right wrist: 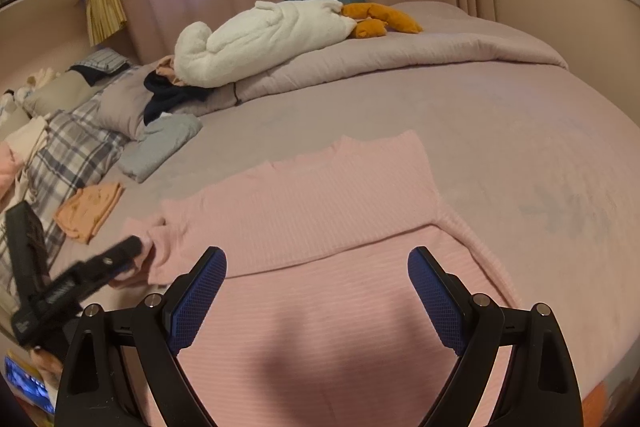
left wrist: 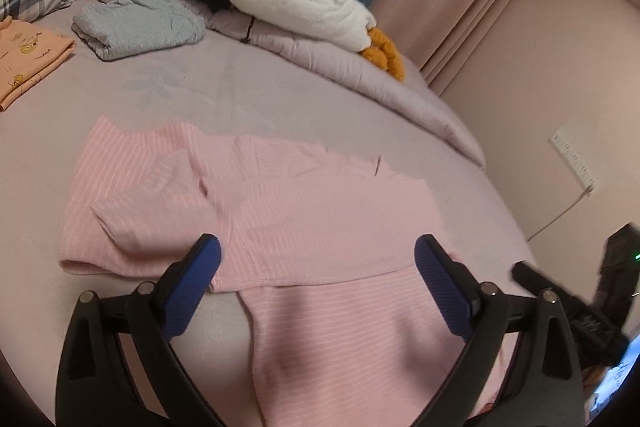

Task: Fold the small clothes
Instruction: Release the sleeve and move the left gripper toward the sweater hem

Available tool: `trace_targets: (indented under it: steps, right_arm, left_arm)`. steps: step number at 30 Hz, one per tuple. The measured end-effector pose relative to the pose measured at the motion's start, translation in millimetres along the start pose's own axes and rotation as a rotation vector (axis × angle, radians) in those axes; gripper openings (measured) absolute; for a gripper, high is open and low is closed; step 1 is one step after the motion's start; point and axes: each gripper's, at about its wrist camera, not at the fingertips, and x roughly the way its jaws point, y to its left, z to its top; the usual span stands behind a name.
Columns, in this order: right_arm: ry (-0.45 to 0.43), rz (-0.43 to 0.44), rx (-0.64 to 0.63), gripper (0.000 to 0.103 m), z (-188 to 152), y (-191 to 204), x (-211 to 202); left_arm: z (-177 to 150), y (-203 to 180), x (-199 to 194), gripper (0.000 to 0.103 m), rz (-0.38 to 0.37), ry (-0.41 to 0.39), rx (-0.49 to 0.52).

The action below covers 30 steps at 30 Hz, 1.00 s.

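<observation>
Both grippers, left [left wrist: 318, 263] and right [right wrist: 317, 273], hung wide, holding nothing, over the pink top [left wrist: 280, 195] lying half-folded on the bed [left wrist: 240, 91]. A one-layer pinch could undo its fold.

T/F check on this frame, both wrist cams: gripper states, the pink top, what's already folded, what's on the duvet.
1. Both grippers are open. True: the left gripper and the right gripper both show wide-apart fingers with nothing between them.
2. The pink striped top hangs in the air from one gripper. False: it lies on the bed sheet, partly folded over itself.
3. A folded grey garment lies beside a folded orange garment. True.
4. The white plush toy lies on the floor. False: it rests on the bunched duvet.
5. The right gripper is shut on a sleeve. False: it is open, above the top.
</observation>
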Motion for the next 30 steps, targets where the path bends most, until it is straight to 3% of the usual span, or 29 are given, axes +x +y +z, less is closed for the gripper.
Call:
trace_targets:
  steps: [6,14,18,24,30]
  right_arm:
    - [0.027,0.023,-0.035,0.092,1,13,11]
    - [0.077,0.115,-0.110,0.092,3,51,38]
    - [0.127,0.202,-0.150,0.092,3,84,59]
    - [0.209,0.288,-0.182,0.091,-3,129,90]
    - [0.234,0.316,-0.321,0.069,-19,172,97]
  left_arm:
    - [12,14,-33,0.101,0.026,-0.055,-0.035]
    - [23,73,-76,0.099,0.262,-0.185,-0.164]
    - [23,100,-88,0.092,0.381,-0.218,-0.222]
    - [18,134,-100,0.083,0.431,-0.229,-0.317]
    - [16,151,-102,0.082,0.459,-0.212,-0.370]
